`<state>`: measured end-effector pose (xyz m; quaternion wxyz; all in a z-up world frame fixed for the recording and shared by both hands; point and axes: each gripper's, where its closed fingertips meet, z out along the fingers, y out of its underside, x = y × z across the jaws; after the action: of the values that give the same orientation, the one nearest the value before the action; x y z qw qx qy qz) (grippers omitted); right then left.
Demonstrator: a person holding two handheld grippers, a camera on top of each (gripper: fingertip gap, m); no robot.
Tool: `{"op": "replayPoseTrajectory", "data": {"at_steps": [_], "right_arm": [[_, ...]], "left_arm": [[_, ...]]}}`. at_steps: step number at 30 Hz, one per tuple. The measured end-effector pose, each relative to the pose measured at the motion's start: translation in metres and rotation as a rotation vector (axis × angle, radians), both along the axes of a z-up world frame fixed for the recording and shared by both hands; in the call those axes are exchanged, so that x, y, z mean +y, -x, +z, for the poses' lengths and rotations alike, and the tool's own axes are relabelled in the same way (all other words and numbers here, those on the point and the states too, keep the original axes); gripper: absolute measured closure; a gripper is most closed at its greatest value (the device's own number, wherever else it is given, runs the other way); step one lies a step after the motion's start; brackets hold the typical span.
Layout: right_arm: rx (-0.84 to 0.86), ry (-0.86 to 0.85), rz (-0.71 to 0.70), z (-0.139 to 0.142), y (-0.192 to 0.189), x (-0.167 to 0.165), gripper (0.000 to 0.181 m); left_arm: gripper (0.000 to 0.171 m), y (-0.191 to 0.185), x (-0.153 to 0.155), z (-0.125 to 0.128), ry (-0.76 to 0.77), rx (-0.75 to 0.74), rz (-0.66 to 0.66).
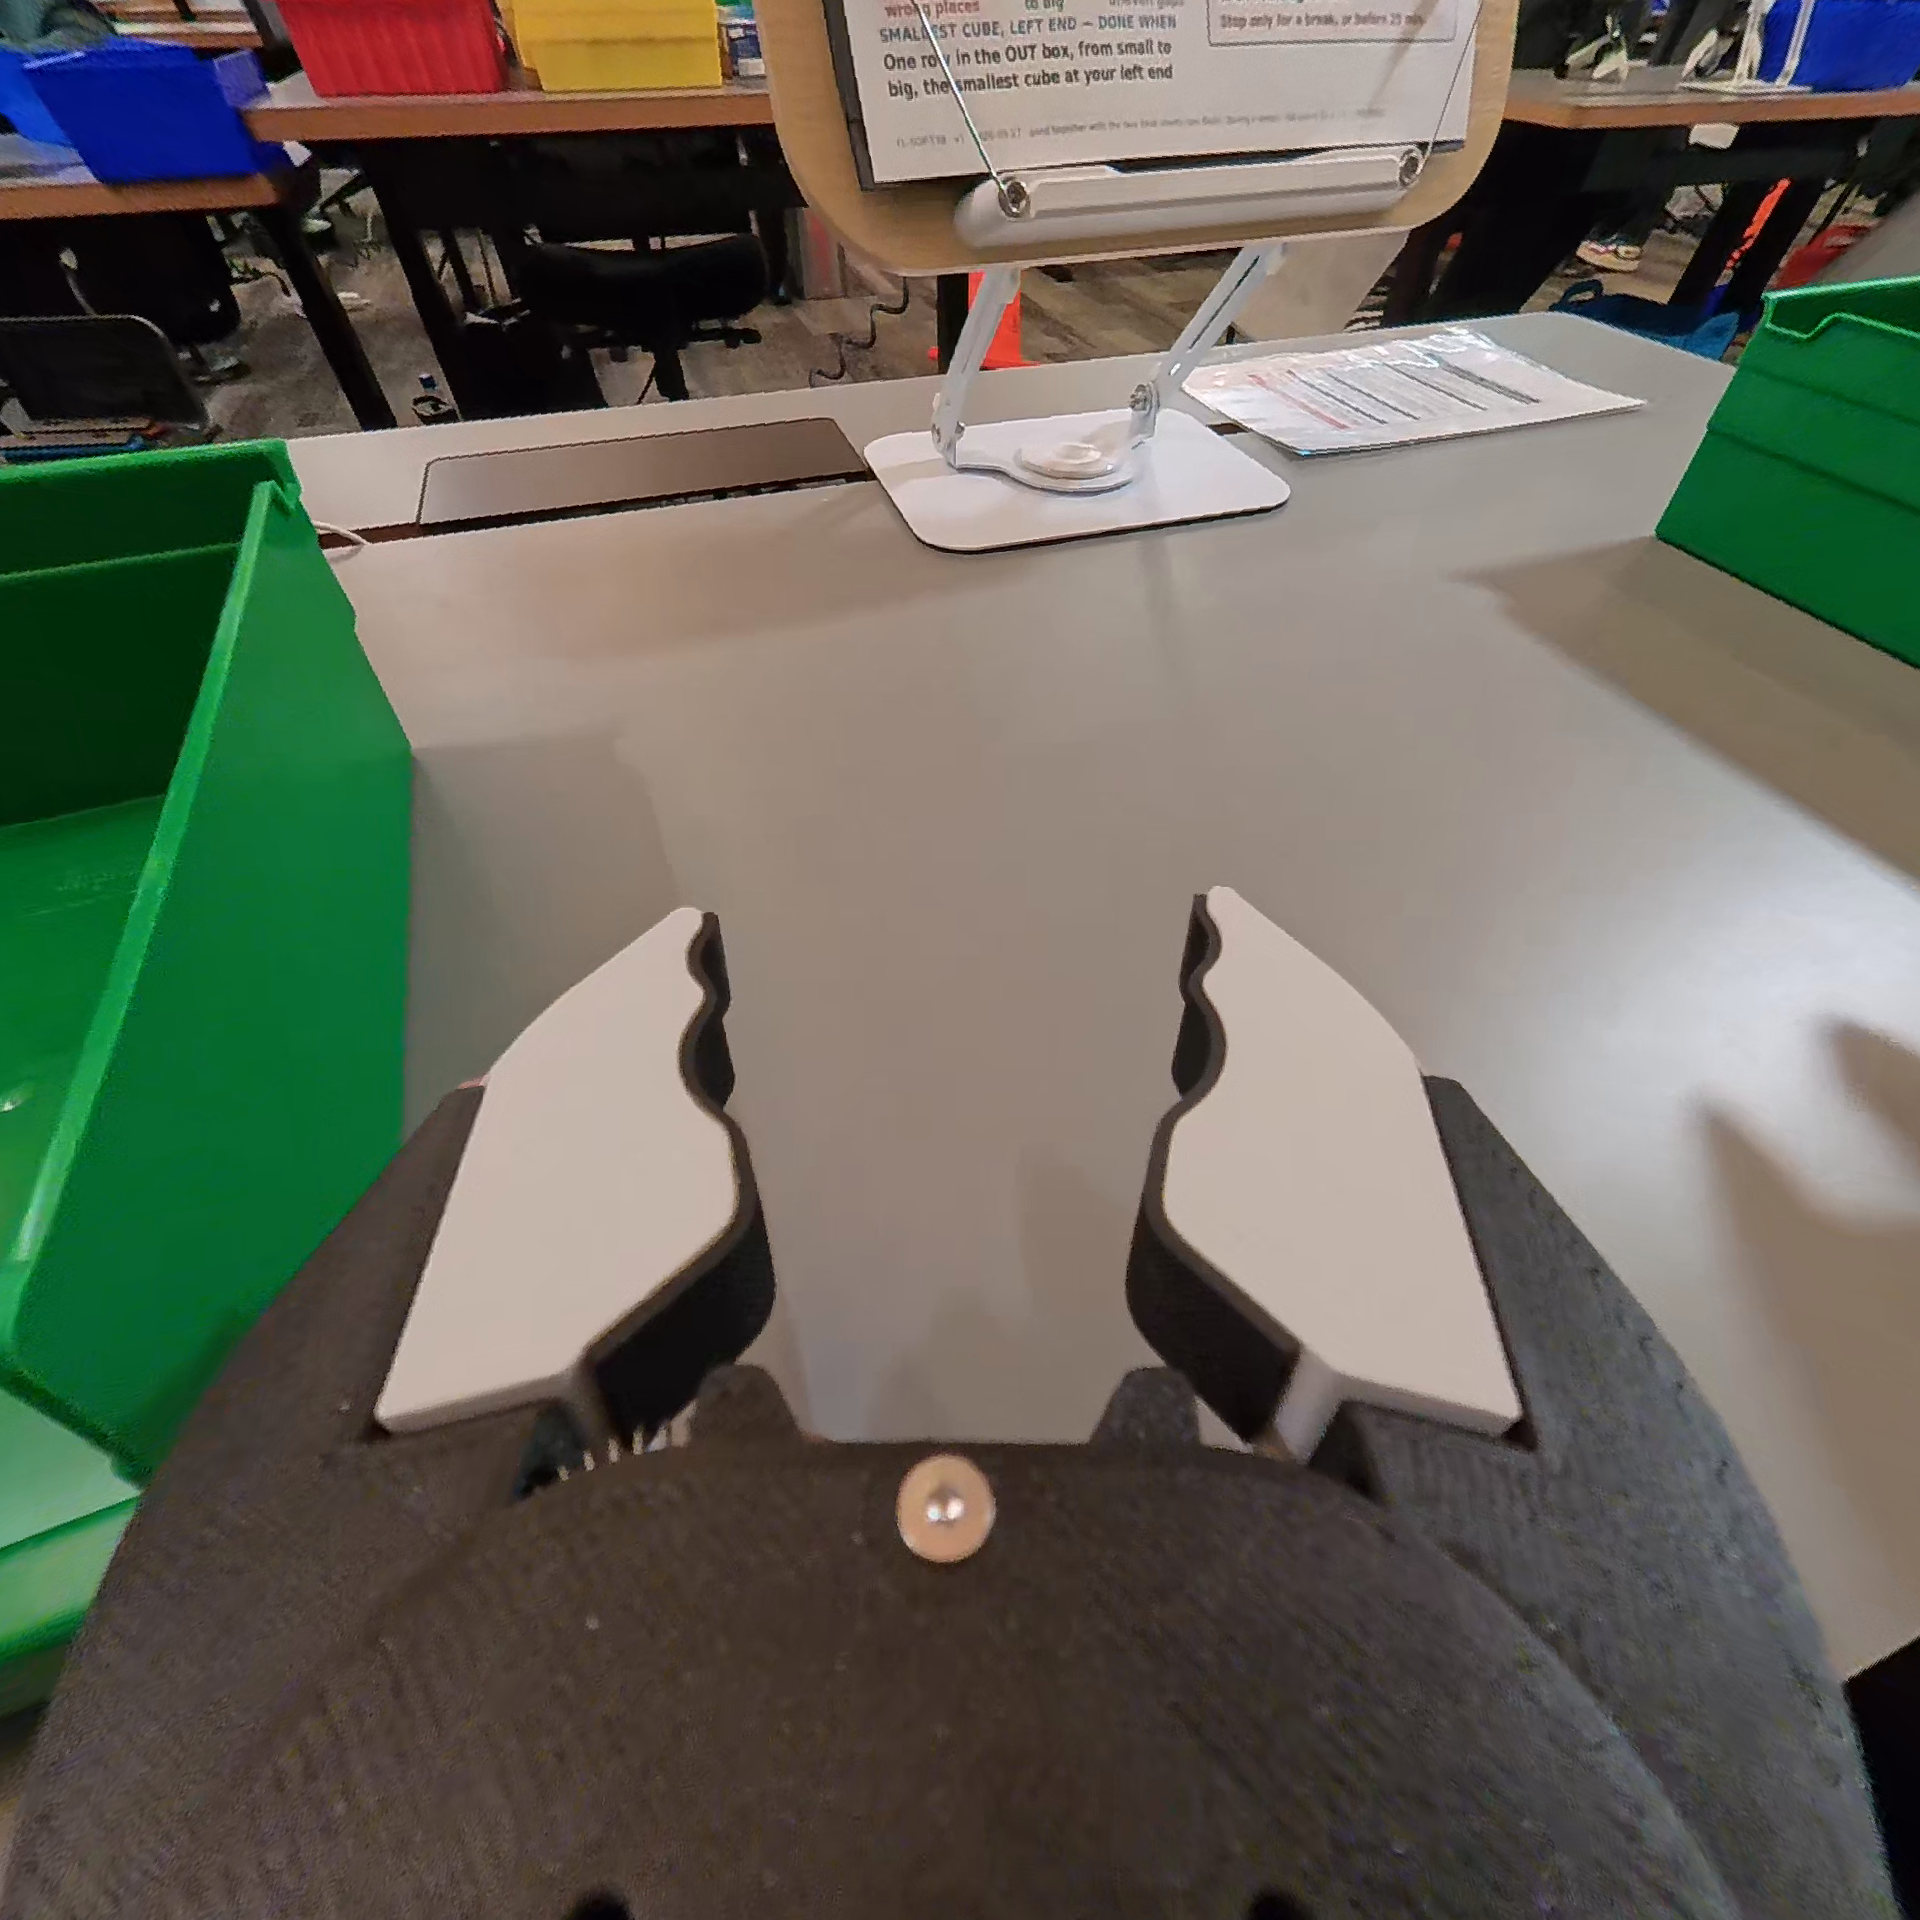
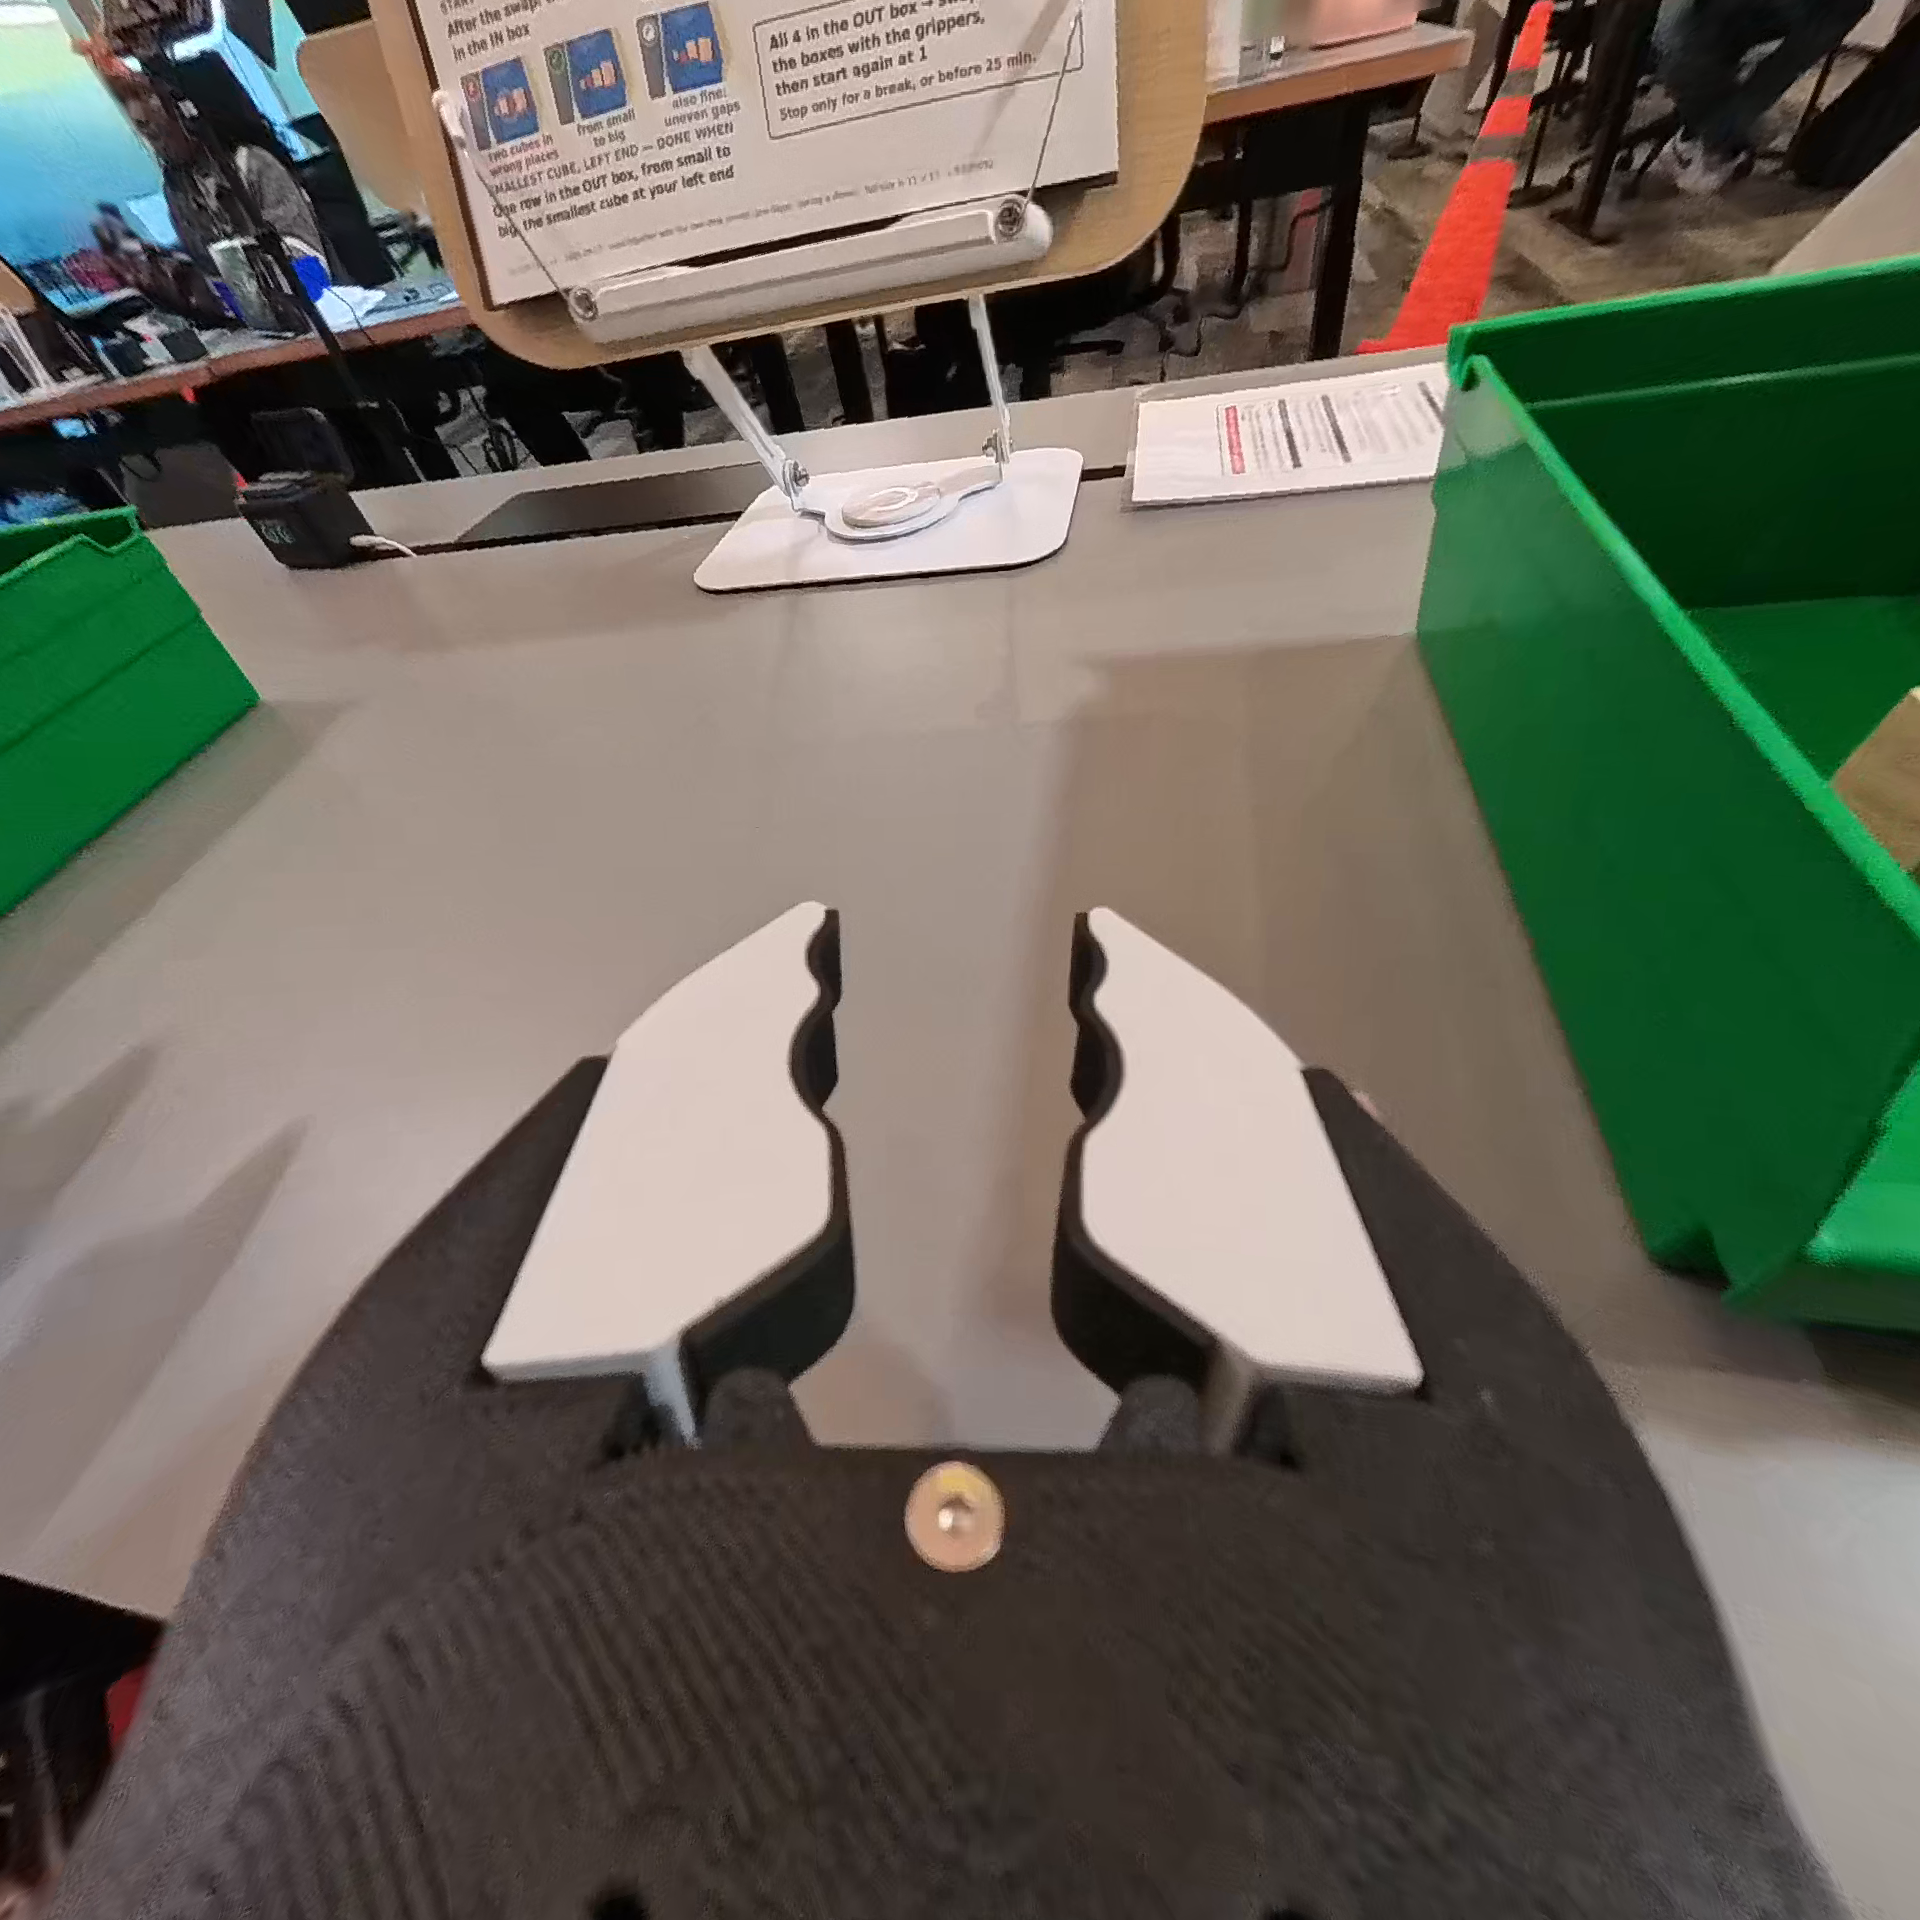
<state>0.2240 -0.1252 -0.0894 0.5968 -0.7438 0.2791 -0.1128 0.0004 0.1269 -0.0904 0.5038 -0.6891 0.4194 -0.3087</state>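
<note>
Left wrist view: left gripper over bare grey table, fingers spread wide, nothing held. Green bin just beside, on its left.

Right wrist view: right gripper over table, fingers parted narrower, empty. Second green bin near, on right; pale wooden block inside.

— What sort of place is this?

— A lab or shared workroom. Ahead of the hand-held gripper, a grey tabletop carries an instruction sheet on a stand, with green bins to either side.

— And beyond?

— More long tables with red, yellow and blue bins, an office chair, an orange cone — carpeted floor throughout.
</note>
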Motion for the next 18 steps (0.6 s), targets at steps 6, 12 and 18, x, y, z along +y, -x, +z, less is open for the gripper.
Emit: {"op": "replayPoseTrajectory", "data": {"at_steps": [6, 12, 18], "right_arm": [[-0.034, 0.019, 0.005, 0.0, 0.002, 0.001, 0.137], [-0.149, 0.009, 0.006, 0.009, 0.002, 0.005, 0.138], [-0.207, 0.096, -0.004, -0.003, -0.008, 0.02, 0.138]], "left_arm": [[0.086, -0.002, -0.002, -0.001, 0.004, 0.003, -0.007], [0.084, -0.006, -0.004, -0.004, 0.033, 0.006, -0.024], [0.084, -0.01, -0.007, -0.009, 0.04, 0.021, -0.036]]}}
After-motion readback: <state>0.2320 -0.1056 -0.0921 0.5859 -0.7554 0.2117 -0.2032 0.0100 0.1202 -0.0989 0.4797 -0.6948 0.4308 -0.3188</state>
